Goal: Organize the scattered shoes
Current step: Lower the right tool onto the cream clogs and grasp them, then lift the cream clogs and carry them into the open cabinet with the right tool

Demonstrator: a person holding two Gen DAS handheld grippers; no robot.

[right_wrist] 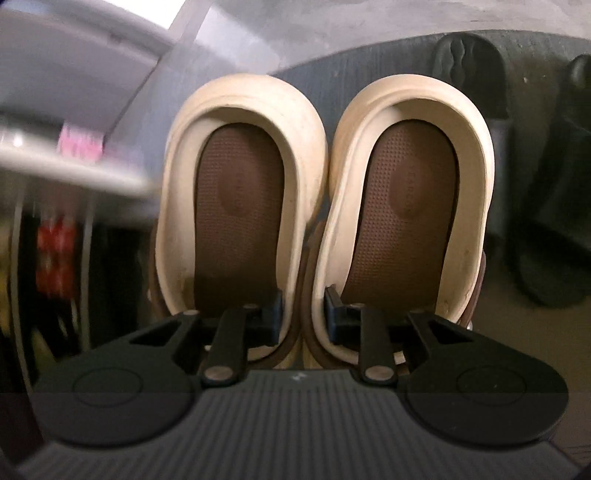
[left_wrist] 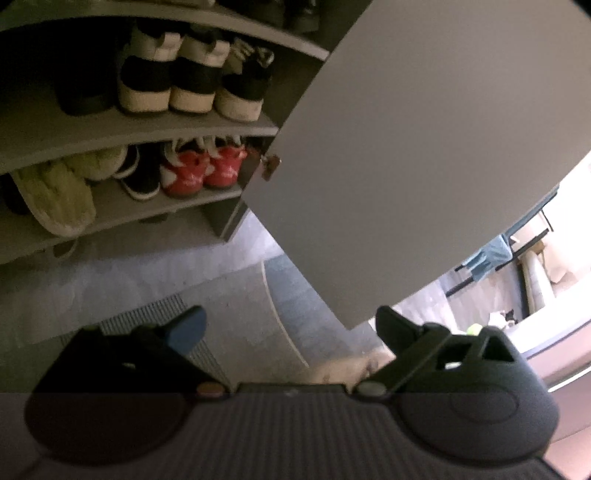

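The right gripper [right_wrist: 303, 314], jaws clamped on the touching inner walls of two cream slippers [right_wrist: 325, 192], carries both as a pair, while the left gripper [left_wrist: 291, 328], jaws apart, faces shoe shelves [left_wrist: 129, 127] at eleven o'clock.

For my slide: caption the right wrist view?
Right claw pinches the inner walls of two cream slippers together, one finger inside each.

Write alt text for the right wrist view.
The right hand-held gripper pinches a pair of cream slippers with brown insoles together by their touching inner walls, one finger inside each. Dark slippers lie on the grey floor at right.
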